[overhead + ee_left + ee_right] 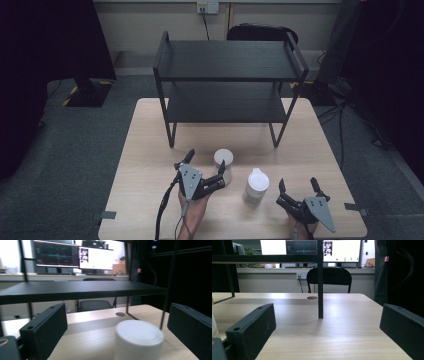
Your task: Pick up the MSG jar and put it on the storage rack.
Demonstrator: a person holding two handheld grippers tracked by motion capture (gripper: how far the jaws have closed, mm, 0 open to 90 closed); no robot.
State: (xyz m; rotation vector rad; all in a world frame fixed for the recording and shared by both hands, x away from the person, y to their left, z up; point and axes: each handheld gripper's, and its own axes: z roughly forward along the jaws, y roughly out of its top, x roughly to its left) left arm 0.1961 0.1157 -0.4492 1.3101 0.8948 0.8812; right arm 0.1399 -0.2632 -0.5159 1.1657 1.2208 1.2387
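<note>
Pale wooden worktop [150, 150] carries a black rack [227, 75]. Left tongs [205, 163] straddle the white cylinder [223, 165], jaws apart; a skewed closing risks toppling it. Right tongs [298, 185] rest, jaws apart.

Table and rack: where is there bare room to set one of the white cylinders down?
Both rack shelves are bare, as are the table strips beside its legs. It is crowded at the near edge: two white cylinders between the left gripper and right gripper.
</note>
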